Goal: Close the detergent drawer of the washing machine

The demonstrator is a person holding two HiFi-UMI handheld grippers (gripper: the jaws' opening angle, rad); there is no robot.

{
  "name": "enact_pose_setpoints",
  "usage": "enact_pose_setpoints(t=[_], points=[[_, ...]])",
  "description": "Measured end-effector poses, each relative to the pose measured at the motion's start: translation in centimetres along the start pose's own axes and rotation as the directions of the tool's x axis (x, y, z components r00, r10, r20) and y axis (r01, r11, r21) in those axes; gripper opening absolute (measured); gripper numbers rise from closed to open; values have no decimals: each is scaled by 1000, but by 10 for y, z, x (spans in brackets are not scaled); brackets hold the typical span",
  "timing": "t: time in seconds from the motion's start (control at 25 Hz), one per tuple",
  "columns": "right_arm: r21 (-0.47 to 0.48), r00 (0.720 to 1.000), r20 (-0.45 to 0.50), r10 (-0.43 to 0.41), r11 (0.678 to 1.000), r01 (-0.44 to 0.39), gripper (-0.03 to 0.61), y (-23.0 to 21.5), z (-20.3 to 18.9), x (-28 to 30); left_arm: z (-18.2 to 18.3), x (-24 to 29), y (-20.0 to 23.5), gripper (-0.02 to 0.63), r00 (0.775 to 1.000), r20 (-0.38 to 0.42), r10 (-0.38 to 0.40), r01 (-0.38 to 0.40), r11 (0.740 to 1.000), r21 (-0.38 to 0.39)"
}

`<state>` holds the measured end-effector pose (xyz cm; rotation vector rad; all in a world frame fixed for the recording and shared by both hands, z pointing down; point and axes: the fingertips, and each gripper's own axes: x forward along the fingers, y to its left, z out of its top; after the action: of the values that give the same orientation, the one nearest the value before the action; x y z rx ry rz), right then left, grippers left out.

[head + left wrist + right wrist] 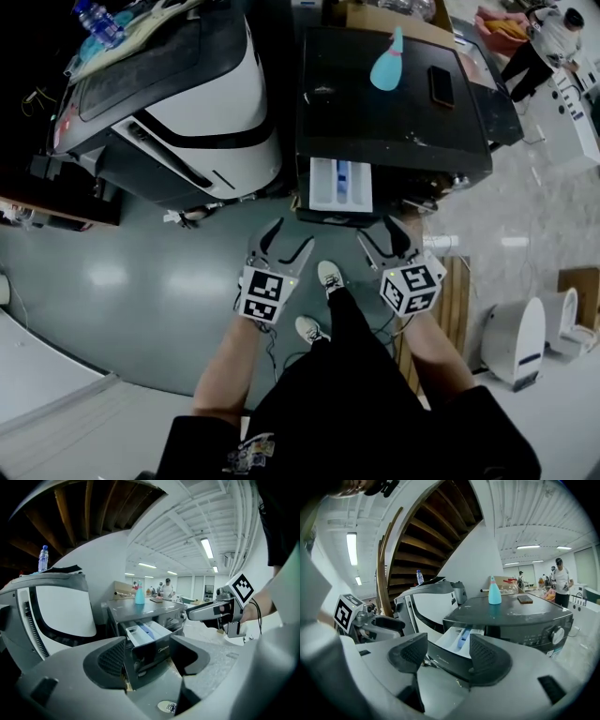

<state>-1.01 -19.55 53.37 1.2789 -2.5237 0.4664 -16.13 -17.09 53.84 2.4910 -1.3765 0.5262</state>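
Noted: detergent drawer pulled out of the washing machine, its long axis pointed straight back toward the person. Its dark front panel lies just ahead of the fingers, between the left gripper and the right gripper. Both are held spread with nothing gripped, neither clearly nearer. A push away along that axis is judged needed. "Midea" is read on the drawer front; no other print is made out

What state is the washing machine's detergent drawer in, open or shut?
Open: the detergent drawer juts out from the front of the washing machine, and the head view looks straight down into its exposed inside.
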Motion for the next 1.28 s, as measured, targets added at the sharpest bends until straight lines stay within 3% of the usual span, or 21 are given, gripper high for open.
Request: enact_pose_setpoints(t=[0.48,0.88,1.0,1.08,1.28], points=[[113,993,-106,-56,991,68,264,-41,-52,26,-46,54,14,273,993,-115,-32,24,997,-68],[163,982,-162,-93,979,119,172,-57,-77,37,-65,84,23,270,986,-164,-40,24,995,-97],[166,981,-170,-96,978,125,132,-58,-80,38,-65,89,25,241,984,-175,-35,18,995,-97],[161,980,-172,-97,979,125,115,-57,-80,39,-65,91,27,184,983,-179,-30,13,995,-98],[160,979,-175,-104,978,132,112,-58,-81,40,-66,92,26,172,983,-179,-35,17,995,-98]])
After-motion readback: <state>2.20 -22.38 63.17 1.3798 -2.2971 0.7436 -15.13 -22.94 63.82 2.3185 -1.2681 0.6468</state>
